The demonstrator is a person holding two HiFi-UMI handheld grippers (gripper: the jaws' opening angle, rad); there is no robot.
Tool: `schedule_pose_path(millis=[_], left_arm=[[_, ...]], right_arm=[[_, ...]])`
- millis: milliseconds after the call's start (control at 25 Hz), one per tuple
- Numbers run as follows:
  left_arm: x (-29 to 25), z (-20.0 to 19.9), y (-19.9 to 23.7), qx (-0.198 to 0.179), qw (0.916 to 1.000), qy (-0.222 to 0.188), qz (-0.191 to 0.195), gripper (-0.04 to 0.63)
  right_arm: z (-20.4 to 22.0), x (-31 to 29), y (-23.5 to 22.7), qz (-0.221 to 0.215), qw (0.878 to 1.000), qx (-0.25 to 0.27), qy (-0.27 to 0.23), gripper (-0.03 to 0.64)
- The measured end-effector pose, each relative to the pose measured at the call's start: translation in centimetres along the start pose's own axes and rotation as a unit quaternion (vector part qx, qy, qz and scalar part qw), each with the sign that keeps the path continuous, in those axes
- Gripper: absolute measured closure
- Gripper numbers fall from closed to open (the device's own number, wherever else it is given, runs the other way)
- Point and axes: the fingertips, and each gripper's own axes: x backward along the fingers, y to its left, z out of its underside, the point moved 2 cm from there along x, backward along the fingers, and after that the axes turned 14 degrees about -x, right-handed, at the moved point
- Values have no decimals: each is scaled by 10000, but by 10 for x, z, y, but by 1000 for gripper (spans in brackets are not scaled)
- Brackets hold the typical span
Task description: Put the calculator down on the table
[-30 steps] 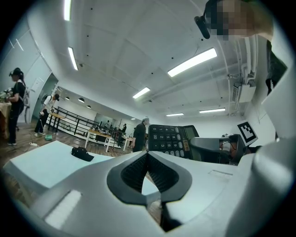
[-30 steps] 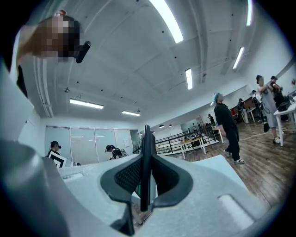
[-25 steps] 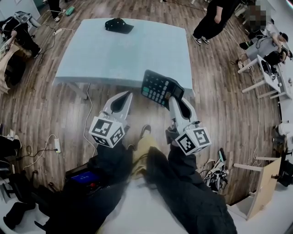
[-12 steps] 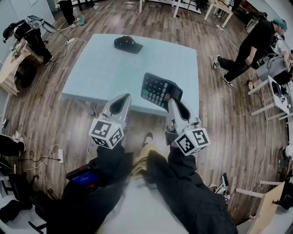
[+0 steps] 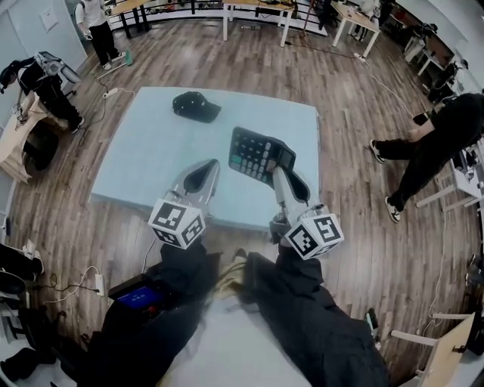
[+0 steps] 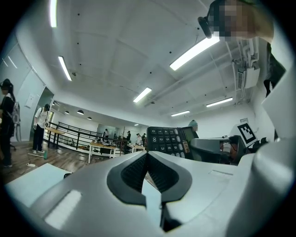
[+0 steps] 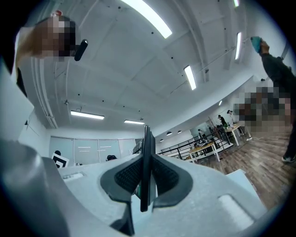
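Note:
The black calculator (image 5: 257,155) hangs tilted above the near right part of the light blue table (image 5: 151,159). My right gripper (image 5: 277,171) is shut on its near edge; in the right gripper view the calculator (image 7: 145,162) stands edge-on between the pads. My left gripper (image 5: 209,165) hovers over the table's near edge, to the left of the calculator, with its jaws together and nothing in them. In the left gripper view the shut left gripper (image 6: 147,154) points across the room and the calculator's keys (image 6: 167,139) show just to the right.
A black cap (image 5: 196,106) lies at the table's far side. A person (image 5: 435,143) walks on the wooden floor at the right. Other tables (image 5: 257,9) stand at the back. A power strip (image 5: 98,283) and cables lie on the floor at the left.
Both grippers have moved forward, from short of the table to over its near edge, the calculator carried along. The person at the right has walked on.

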Motion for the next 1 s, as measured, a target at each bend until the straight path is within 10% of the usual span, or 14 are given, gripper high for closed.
schedule_pose_path(millis=[1000], left_arm=[[-104,55,-3,341,9952,754,516,598]], right_arm=[[13,-18,-105,611,9946,-674,506,561]])
